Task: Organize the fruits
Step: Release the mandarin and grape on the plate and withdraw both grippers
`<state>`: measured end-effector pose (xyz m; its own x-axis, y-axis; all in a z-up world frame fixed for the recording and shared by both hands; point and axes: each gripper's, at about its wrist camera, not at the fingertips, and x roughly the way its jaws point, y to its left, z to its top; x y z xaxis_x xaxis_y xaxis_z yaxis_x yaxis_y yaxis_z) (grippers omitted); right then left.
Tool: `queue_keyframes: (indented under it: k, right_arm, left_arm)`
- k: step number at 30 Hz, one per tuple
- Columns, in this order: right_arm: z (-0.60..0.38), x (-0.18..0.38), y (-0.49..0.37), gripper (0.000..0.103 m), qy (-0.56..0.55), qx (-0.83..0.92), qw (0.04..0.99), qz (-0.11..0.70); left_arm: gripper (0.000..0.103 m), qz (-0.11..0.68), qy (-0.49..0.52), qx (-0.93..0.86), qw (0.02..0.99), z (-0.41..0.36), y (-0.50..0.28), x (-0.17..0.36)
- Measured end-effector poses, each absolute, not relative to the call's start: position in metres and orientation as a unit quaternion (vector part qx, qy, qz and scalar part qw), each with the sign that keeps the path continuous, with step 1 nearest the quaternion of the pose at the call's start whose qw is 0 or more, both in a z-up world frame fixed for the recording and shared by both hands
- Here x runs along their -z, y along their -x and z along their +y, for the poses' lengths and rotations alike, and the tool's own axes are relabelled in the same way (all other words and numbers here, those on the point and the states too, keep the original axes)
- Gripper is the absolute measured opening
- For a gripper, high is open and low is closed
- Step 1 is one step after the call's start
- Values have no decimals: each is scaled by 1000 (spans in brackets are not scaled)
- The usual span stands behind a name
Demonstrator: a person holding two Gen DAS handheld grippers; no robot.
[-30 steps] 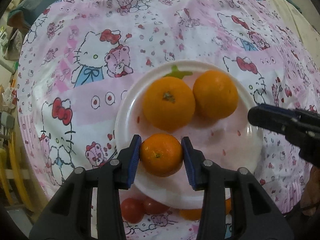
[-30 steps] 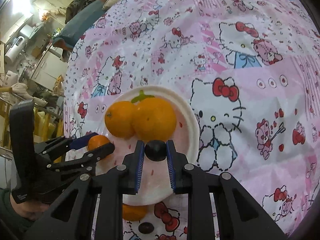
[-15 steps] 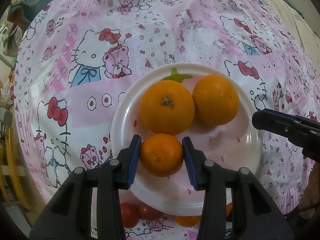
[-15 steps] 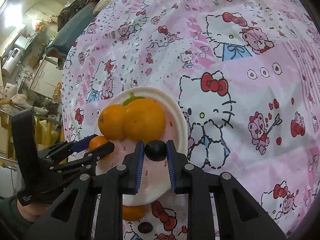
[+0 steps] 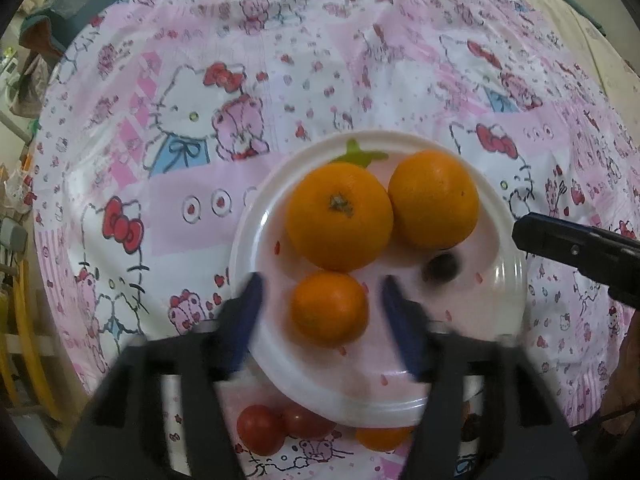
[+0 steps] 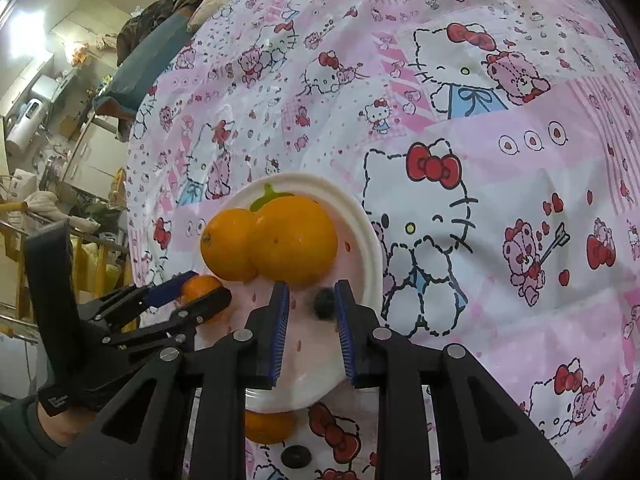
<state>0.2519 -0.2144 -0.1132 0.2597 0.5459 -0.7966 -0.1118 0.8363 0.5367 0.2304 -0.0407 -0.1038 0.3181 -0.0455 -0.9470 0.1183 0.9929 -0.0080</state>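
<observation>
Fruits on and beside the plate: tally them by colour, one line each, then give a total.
Orange fruits: 4 (3 on the plate, 1 beside it)
Red tomatoes: 2
Dark round fruits: 2
Total: 8

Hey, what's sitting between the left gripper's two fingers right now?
In the left wrist view, the small orange lies on the white plate between the left gripper's just-opened jaws, clear of both pads.

plate (image 5: 256, 248): glossy white plastic | tablecloth (image 5: 360, 60): smooth printed sheet | oranges (image 5: 340, 220): dimpled peel
</observation>
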Motion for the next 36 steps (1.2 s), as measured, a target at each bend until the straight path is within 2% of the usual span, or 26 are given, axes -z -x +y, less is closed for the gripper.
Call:
queue_keyframes:
  k: [2, 7, 9, 10, 11, 15, 17, 19, 36]
  right_arm:
    - [-217, 110, -253, 27, -197, -216, 772, 564]
    - [-226, 103, -255, 30, -212, -212, 775, 556]
    - [-230, 100, -256, 41, -214, -208, 779, 552]
    - [-232, 98, -256, 53, -216, -205, 782, 548]
    - [-234, 97, -255, 61, -219, -203, 783, 545]
    - [-236, 88, -253, 64, -214, -200, 793, 534]
    - [-236, 85, -251, 72, -213, -201, 796, 530]
    - [-236, 81, -248, 76, -209, -203, 799, 525]
    - [-237, 54, -207, 80, -194, -204, 812, 511]
  left_arm:
    - [77, 573, -33, 52, 817, -42, -229, 99]
    - [80, 567, -28, 56, 821, -42, -228, 95]
    - [80, 559, -34, 52, 827, -42, -227, 92]
    - [80, 556, -35, 51, 829, -41, -226, 90]
    - [80, 554, -33, 51, 830, -41, -225, 89]
    - [80, 543, -23, 49, 838, -37, -222, 83]
    - [80, 534, -25, 48, 844, -36, -219, 78]
    - [80, 526, -27, 48, 849, -34, -215, 73]
    - [80, 488, -5, 27, 872, -15, -166, 30]
